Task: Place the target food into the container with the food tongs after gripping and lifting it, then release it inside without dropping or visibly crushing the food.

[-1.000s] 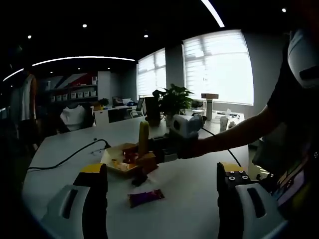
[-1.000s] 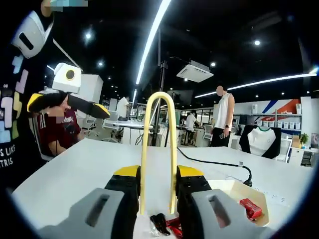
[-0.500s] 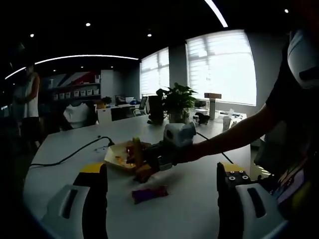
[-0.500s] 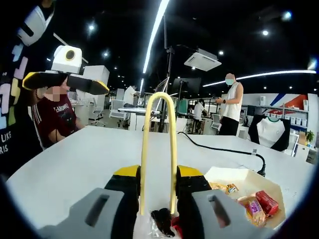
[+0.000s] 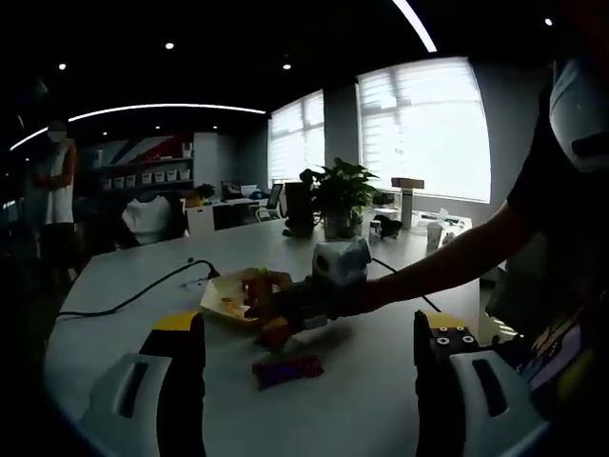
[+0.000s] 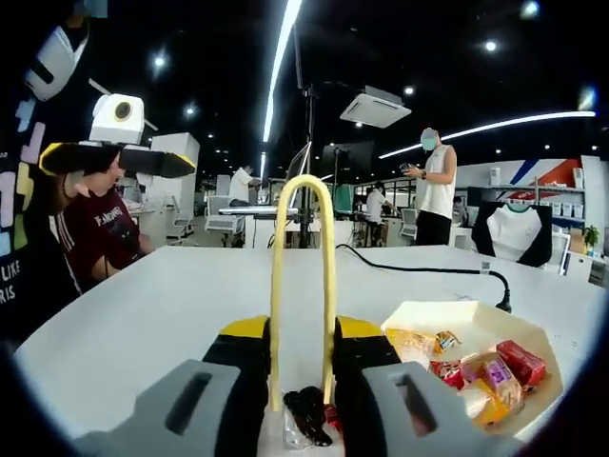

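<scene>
On a wide white table (image 5: pixel 371 381) in an open office, we see the right gripper (image 5: pixel 285 309) reaching in from the right of the left gripper view, a bare forearm (image 5: pixel 447 262) stretched behind it. Its jaws are clamped on yellow food tongs (image 6: pixel 303 286), whose long axis runs straight ahead along the jaws, looped end farthest from the camera. Near the jaws lies a purple wrapped snack (image 5: pixel 285 369), its length running left to right in the left gripper view. Just beyond sits the cream container (image 6: pixel 514 328), already holding several wrapped snacks (image 6: pixel 481 367). Our left gripper (image 5: pixel 309 400) hangs back over the near table edge, jaws spread wide and empty. Bare tabletop lies all around; a black cable (image 5: pixel 133 297) trails well off behind the container.
</scene>
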Available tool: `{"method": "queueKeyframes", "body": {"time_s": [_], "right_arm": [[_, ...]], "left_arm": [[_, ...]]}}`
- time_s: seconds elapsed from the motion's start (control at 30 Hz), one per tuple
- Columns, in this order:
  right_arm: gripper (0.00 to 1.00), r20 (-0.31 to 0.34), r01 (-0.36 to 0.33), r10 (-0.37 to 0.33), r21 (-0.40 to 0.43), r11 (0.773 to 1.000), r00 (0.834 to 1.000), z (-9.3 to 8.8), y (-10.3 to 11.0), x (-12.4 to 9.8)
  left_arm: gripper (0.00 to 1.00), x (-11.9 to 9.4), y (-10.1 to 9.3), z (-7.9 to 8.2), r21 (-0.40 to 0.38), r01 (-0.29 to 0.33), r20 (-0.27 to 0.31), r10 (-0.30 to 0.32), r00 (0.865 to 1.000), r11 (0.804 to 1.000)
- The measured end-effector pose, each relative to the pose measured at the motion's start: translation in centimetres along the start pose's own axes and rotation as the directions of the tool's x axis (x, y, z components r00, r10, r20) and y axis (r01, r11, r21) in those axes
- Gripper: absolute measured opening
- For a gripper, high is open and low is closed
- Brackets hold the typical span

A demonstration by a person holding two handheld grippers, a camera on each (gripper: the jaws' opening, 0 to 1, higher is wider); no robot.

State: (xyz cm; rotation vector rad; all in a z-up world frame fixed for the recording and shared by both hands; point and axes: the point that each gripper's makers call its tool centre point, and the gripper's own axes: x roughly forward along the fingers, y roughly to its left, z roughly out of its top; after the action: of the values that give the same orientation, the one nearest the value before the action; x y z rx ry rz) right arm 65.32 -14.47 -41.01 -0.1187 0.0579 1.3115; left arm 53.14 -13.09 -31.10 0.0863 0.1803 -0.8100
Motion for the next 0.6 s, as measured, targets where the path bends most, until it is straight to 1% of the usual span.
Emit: {"method": "queueKeyframes", "body": {"time_s": [0.07, 0.13, 0.17, 0.23, 0.27, 0.37, 0.47, 0.6], "right_arm": [[0.18, -0.011, 0.002, -0.002, 0.006, 1.0, 1.0, 0.0, 0.2, 0.0], [0.17, -0.022, -0.011, 0.012, 0.038, 0.999, 1.0, 0.0, 0.6, 0.0], [0.17, -0.029, -0.007, 0.007, 0.016, 1.0, 1.0, 0.0, 0.7, 0.1], [0.17, -0.03, -0.006, 0.006, 0.013, 1.0, 1.0, 0.0, 0.8, 0.1], [0.17, -0.028, -0.011, 0.012, 0.028, 1.0, 1.0, 0.0, 0.9, 0.1], [0.17, -0.018, -0.004, 0.004, 0.035, 0.999, 1.0, 0.2, 0.9, 0.0], [0.17, -0.012, 0.0, 0.001, 0.029, 1.0, 1.0, 0.8, 0.9, -0.2], [0.17, 0.026, 0.013, -0.014, 0.024, 1.0, 1.0, 2.2, 1.0, -0.7]], "left_arm": [[0.96, 0.0, 0.0, 0.0, 0.0, 0.001, 0.0, -0.001, 1.0, 1.0], [0.96, 0.1, -0.1, 0.0, 0.001, 0.002, -0.002, -0.002, 1.0, 1.0], [0.96, 0.1, -0.1, 0.0, 0.002, 0.003, -0.002, -0.003, 1.0, 1.0], [0.96, 0.2, -0.2, 0.0, 0.002, 0.005, -0.001, -0.005, 1.0, 1.0], [0.96, 0.2, -0.2, 0.0, 0.002, 0.006, -0.002, -0.006, 1.0, 1.0], [0.96, 0.1, -0.3, 0.0, 0.004, 0.006, -0.001, -0.006, 1.0, 1.0], [0.96, 0.1, -0.2, 0.0, 0.002, 0.003, -0.002, -0.003, 1.0, 1.0], [0.96, 0.1, -0.3, 0.0, 0.003, 0.005, -0.004, -0.005, 1.0, 1.0]]}}
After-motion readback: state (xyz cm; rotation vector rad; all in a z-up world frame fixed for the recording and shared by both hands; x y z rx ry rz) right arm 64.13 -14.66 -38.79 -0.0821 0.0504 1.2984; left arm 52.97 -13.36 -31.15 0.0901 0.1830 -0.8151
